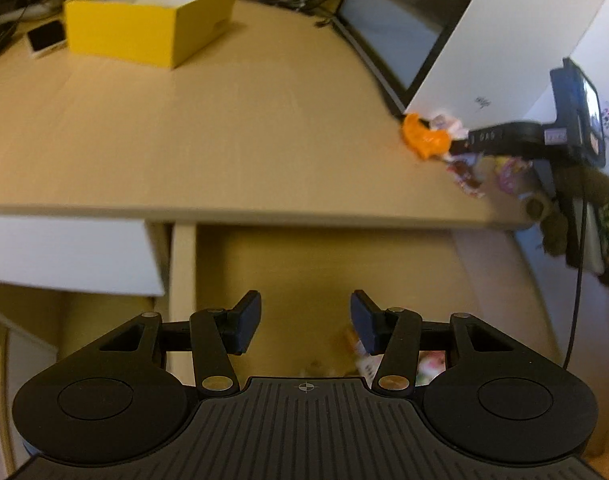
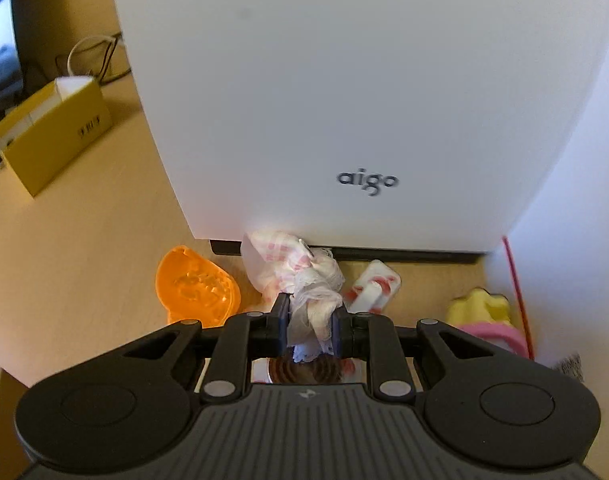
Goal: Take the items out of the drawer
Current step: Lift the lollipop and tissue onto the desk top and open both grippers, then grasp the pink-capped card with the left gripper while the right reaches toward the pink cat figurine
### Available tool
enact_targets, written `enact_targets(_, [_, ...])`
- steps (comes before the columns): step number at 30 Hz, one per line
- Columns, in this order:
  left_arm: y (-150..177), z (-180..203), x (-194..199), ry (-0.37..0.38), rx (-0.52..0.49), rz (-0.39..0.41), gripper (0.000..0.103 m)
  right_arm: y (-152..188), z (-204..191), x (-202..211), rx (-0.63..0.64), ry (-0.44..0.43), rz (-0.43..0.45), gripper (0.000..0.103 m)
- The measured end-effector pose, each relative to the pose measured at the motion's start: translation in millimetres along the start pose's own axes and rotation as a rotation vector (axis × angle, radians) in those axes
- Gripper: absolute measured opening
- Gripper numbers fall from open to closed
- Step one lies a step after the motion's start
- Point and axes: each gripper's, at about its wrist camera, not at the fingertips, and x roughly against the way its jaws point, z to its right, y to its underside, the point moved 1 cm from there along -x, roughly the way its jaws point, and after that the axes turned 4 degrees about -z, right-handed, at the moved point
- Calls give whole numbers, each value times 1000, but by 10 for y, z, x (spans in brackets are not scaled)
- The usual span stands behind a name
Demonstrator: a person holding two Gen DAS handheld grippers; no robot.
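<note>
Between the right gripper's (image 2: pixel 309 322) clamped fingers sits a white-pink wrapped item (image 2: pixel 316 284), orange piece (image 2: pixel 196 284) to its left; left gripper (image 1: pixel 305 322) gapes empty above the drawer (image 1: pixel 324 264).

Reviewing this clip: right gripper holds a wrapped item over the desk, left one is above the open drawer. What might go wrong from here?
1. The right gripper pinches only loose white wrapping of the bundled item; it may slip out or tear.
2. The landing spot is crowded: orange piece, red-and-white packet and white aigo case sit close, so a release could knock them.
3. The left gripper is open above blurred drawer items; it may grab badly.
</note>
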Motion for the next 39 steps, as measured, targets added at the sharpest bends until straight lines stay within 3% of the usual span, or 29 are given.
enact_targets(2, [72, -23, -1, -9, 7, -11, 54, -6, -14, -3, 20, 3, 10, 25])
enact_targets(6, [144, -15, -5, 6, -13, -22, 54, 1, 6, 258, 26, 9, 70, 50])
enact_targets(11, [165, 58, -68, -7, -98, -60, 54, 245, 62, 871, -25, -32, 164, 67])
enact_targets(15, [212, 87, -113, -8, -169, -140, 54, 470, 50, 1167, -13, -30, 221, 78])
enact_targets(22, [311, 249, -327, -2, -251, -326, 54, 972, -64, 1184, 0, -102, 119, 79])
enact_targets(28, [237, 473, -719, 66, -67, -410, 54, 1276, -106, 1089, -26, -109, -5, 79])
enact_targets(31, [272, 689, -982, 22, -36, -442, 54, 1403, -48, 1123, -22, -61, -37, 79])
enact_targets(39, [338, 975, -1459, -101, -51, -489, 55, 1546, 62, 1164, -40, -47, -59, 79])
